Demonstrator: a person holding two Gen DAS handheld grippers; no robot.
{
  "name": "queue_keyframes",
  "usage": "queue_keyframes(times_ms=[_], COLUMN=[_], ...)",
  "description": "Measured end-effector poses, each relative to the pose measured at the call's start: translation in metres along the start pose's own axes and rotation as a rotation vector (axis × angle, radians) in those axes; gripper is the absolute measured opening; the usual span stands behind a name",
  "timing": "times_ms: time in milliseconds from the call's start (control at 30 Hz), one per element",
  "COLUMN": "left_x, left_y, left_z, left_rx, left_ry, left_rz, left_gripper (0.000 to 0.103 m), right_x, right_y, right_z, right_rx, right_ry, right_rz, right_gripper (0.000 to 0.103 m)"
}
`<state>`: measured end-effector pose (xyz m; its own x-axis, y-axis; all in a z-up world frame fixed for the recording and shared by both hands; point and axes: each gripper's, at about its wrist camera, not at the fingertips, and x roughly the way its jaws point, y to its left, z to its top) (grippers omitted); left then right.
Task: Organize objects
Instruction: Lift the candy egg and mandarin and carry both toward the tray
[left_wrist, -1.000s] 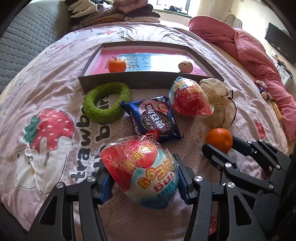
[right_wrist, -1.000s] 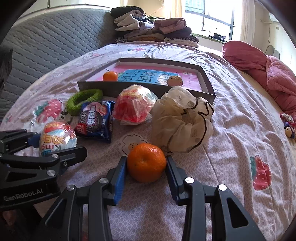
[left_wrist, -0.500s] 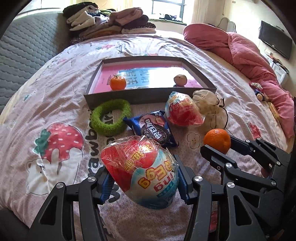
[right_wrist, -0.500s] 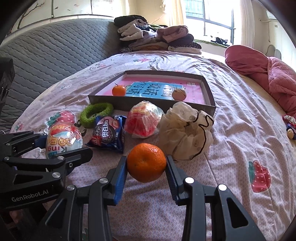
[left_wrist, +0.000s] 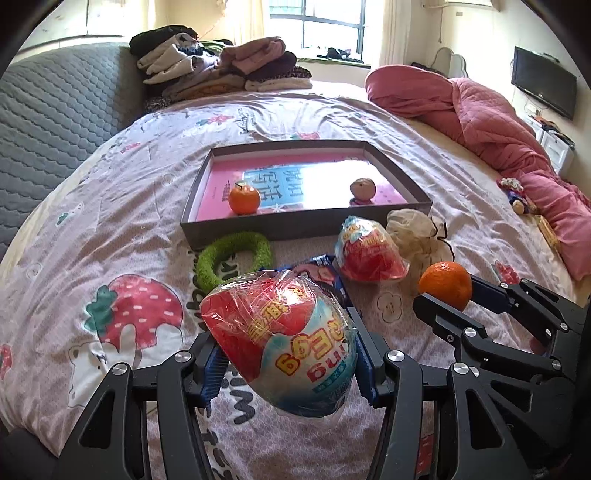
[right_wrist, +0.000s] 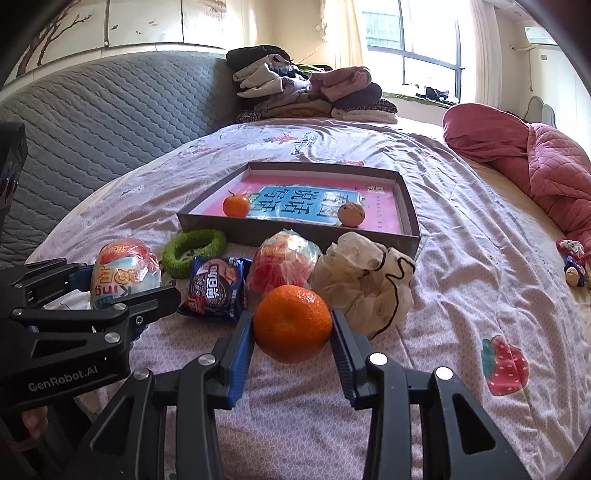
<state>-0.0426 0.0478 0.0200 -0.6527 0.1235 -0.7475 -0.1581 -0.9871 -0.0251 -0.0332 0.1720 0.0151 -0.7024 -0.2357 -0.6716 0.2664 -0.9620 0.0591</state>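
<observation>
My left gripper is shut on a wrapped toy egg, red and blue, held above the bedspread; that egg shows at the left in the right wrist view. My right gripper is shut on an orange mandarin, lifted off the bed; the same mandarin appears at the right of the left wrist view. Ahead lies a grey box tray with a second mandarin and a small brown round toy inside. A second wrapped egg, a blue cookie packet, a green ring and a beige mesh pouch lie in front of the tray.
A pink quilt is heaped at the right. Folded clothes are stacked at the head of the bed against a grey padded headboard. Small toys lie at the right edge.
Both grippers have risen with the egg and the mandarin still held, and both views have tilted up so more of the room shows. Objects on the bed have not moved.
</observation>
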Motion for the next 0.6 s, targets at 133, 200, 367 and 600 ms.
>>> queue_keyframes(times_ms=[133,200,367,600], left_x=[0.001,0.004,0.009,0.014], left_y=[0.004,0.006,0.015,0.023], left_z=[0.006,0.01,0.02,0.038], left_rx=[0.0,0.001,-0.021,-0.013], left_ry=[-0.017,-0.021,-0.025,-0.054], left_rz=[0.007,0.009,0.002,0.018], left_gripper=[0.059,0.059,0.059,0.059], right_x=[-0.001,-0.001,0.003,0.008], right_y=[0.0,0.0,0.001,0.002], right_z=[0.006,0.009,0.019,0.028], right_rx=[0.0,-0.002,-0.015,-0.026], right_ry=[-0.012,-0.015,-0.02,-0.023], right_rz=[0.001,0.003,0.0,-0.012], right_gripper=[0.041,0.041,0.041,0.041])
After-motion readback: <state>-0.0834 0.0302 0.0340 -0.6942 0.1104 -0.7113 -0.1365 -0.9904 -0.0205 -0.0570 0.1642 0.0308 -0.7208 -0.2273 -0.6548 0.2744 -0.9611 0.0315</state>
